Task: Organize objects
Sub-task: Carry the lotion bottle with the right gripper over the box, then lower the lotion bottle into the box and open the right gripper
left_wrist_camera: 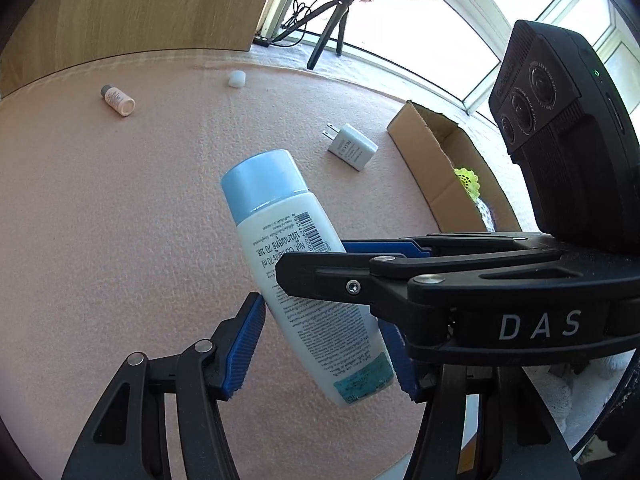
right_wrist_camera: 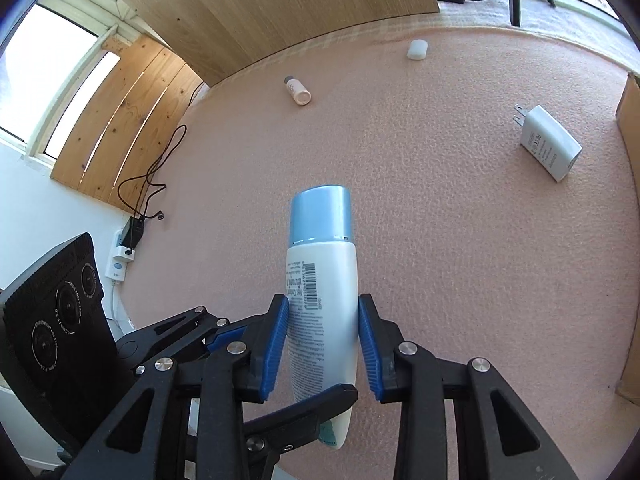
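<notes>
A white bottle with a pale blue cap (left_wrist_camera: 304, 248) (right_wrist_camera: 322, 280) hangs tilted above the pink mat (left_wrist_camera: 120, 220), cap pointing away. My left gripper (left_wrist_camera: 320, 320) is shut on its lower body, blue pads against both sides. My right gripper (right_wrist_camera: 322, 308) is shut on the bottle's narrow sides; in the left wrist view it reaches in from the right (left_wrist_camera: 312, 258) across the bottle's middle. In the right wrist view the left gripper (right_wrist_camera: 280, 368) crosses in front of the bottle's base. On the mat lie a white charger (left_wrist_camera: 352, 147) (right_wrist_camera: 550, 144), a small peach bottle (left_wrist_camera: 118, 100) (right_wrist_camera: 298, 91) and a small white cap (left_wrist_camera: 237, 79) (right_wrist_camera: 417, 49).
An open cardboard box (left_wrist_camera: 432, 160) (right_wrist_camera: 630, 120) stands at the mat's right edge with a yellow-green mesh item (left_wrist_camera: 467, 180) inside. A wooden board (left_wrist_camera: 140, 8) leans at the back, beside a tripod (left_wrist_camera: 332, 28). A black cable and power strip (right_wrist_camera: 132, 236) lie at the left.
</notes>
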The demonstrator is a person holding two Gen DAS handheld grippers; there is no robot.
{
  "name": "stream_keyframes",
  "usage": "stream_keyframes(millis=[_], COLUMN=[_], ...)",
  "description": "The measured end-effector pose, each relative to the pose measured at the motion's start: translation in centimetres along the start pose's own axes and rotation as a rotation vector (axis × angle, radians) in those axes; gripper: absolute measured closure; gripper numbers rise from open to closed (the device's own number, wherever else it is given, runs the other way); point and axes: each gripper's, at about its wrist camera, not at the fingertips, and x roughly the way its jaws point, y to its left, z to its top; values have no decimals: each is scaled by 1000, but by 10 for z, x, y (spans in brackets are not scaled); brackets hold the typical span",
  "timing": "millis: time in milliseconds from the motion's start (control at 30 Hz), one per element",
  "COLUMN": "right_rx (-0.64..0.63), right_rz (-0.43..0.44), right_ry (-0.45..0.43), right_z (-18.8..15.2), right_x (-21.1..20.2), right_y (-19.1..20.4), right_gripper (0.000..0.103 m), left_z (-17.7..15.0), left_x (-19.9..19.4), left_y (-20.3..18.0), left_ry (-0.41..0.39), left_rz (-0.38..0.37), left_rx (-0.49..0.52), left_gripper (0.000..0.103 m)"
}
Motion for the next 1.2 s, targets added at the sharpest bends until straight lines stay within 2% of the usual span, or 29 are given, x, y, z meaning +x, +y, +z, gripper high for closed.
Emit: stream_keyframes(millis=[367, 733, 967, 1200], right_rx=[52, 168, 246, 282], right_rz=[-40, -108, -150, -183], right_ry=[-120, -237, -270, -279], right_z=[4, -1, -5, -7], right_x=[-72, -148, -177, -192], right_y=[-43, -119, -172, -209], right_gripper=[77, 77, 77, 77], left_z=[46, 82, 97, 104], left_x=[30, 71, 106, 136], left_y=[-81, -179, -243, -277], left_ry=[3, 25, 48, 74], left_rz=[-74, -164, -198, -213], left_rx=[152, 308, 393, 415], left_gripper=[43, 43, 43, 44])
